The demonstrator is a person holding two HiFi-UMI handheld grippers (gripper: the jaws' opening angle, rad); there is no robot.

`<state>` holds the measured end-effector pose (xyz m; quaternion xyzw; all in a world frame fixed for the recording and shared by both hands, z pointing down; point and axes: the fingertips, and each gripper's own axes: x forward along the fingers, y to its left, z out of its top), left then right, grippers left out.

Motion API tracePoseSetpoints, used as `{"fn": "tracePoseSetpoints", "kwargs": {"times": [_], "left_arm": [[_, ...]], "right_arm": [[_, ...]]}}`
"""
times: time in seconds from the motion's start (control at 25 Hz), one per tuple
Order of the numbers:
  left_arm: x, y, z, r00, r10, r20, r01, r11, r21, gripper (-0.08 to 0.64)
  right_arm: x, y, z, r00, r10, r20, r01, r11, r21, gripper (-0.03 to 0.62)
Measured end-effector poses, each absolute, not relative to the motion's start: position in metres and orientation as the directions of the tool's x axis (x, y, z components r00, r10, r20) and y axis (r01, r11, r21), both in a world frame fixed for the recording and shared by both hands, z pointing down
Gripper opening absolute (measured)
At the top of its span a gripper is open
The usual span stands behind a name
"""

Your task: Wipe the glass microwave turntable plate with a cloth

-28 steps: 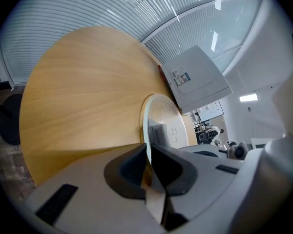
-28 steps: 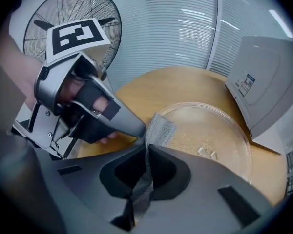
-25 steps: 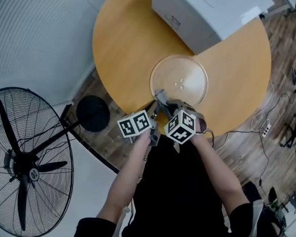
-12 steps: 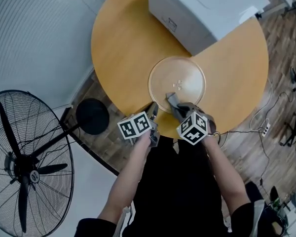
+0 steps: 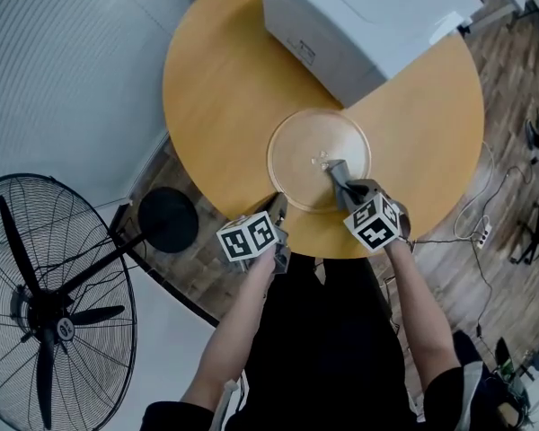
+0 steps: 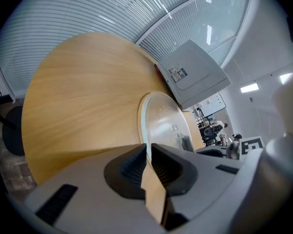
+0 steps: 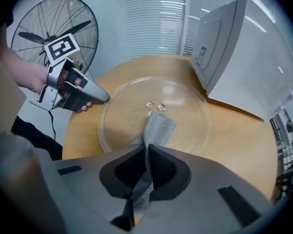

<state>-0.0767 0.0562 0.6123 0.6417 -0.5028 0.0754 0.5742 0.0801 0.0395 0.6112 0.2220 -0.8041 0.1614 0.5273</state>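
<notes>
A round wooden surface (image 5: 220, 79) is seen from above, and the glass turntable plate (image 5: 296, 151) is laid flat on it, close to the edge nearest the person. A white microwave (image 5: 359, 16) is stood on the same surface just beyond the plate's far rim, apart from it; a pedestal fan (image 5: 45, 303) is set on the floor well to the left of the plate and nearer the person; its dark round base (image 5: 168, 219) is placed between the fan head and the plate, off the surface.

The left tool (image 5: 276, 208) is held at the plate's near-left rim; in the left gripper view its jaws are seen closed on that rim, the thin glass edge being pinched between the ribbed pads. The right tool (image 5: 343, 182) is held over the plate's near-right part and is pointed towards the plate's middle; its jaws are clamped on a grey mesh cloth (image 7: 158, 125), which is drawn up between them. The cloth's free end is laid on the glass just short of the plate's centre; three small raised nubs (image 7: 155, 106) are seen at that centre, just beyond the cloth's tip; whether they are touched by it cannot be told.
</notes>
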Motion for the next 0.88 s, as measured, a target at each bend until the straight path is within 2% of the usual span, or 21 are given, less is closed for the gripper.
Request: {"fn": "tracePoseSetpoints", "kwargs": {"times": [0.48, 0.88], "left_arm": [[-0.075, 0.059, 0.611, 0.465, -0.555, 0.69, -0.765, 0.142, 0.629, 0.025], [-0.073, 0.059, 0.61, 0.461, -0.554, 0.693, -0.772, 0.135, 0.622, 0.025]], "right_arm": [[0.105, -0.022, 0.608, -0.278, -0.276, 0.92, -0.554, 0.829, 0.081, 0.02], [0.099, -0.077, 0.605, -0.183, -0.38, 0.907, -0.469, 0.845, 0.259, 0.02]]}}
